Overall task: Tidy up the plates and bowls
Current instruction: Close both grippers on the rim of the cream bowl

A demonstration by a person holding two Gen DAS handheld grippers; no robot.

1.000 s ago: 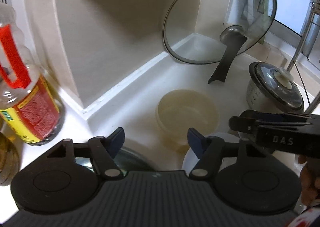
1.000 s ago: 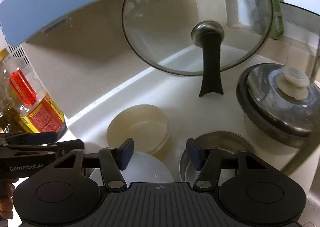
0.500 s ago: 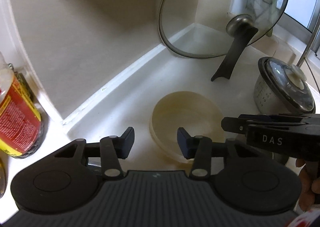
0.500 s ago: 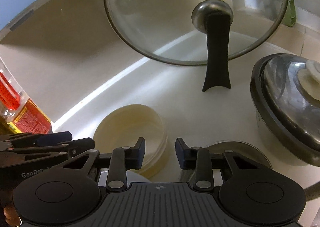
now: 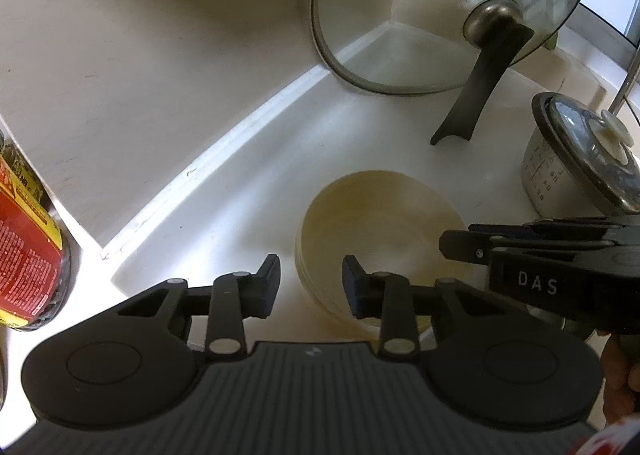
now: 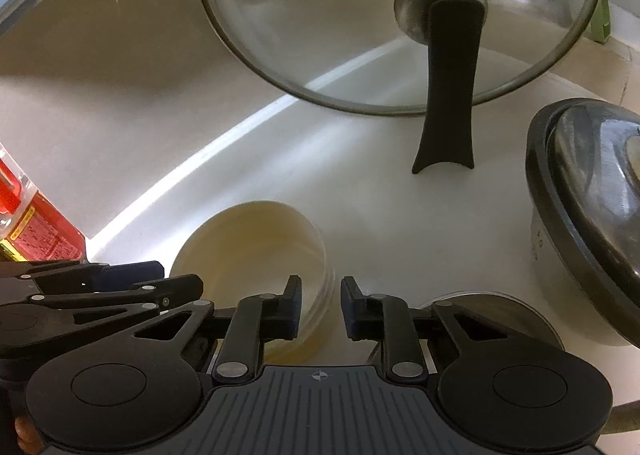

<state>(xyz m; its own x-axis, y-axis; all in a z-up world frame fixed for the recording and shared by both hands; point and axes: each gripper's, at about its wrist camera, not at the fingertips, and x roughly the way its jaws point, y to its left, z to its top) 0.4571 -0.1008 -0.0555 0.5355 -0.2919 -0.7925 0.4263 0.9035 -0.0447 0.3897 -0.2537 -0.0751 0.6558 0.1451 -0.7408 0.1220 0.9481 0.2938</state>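
A stack of cream plastic bowls [image 5: 380,231] sits on the white counter near the corner; it also shows in the right wrist view [image 6: 256,243]. My left gripper [image 5: 310,283] is open, its jaws straddling the stack's left rim. My right gripper [image 6: 320,307] is open with a narrow gap, its jaws straddling the stack's right rim. Neither grips anything. The right gripper [image 5: 456,245] shows side-on in the left wrist view; the left gripper [image 6: 188,285] shows in the right wrist view. A steel bowl [image 6: 480,307] lies under the right gripper.
A glass pan lid [image 6: 400,15] with a black handle leans in the wall corner behind the bowls. A lidded steel pot [image 6: 584,215] stands at the right. An oil bottle with a red label [image 5: 24,239] stands at the left. Beige walls close the back.
Both grippers have moved forward and down to the cream bowl stack, and both jaw gaps have narrowed. The white plate seen under the grippers earlier has dropped out of view.
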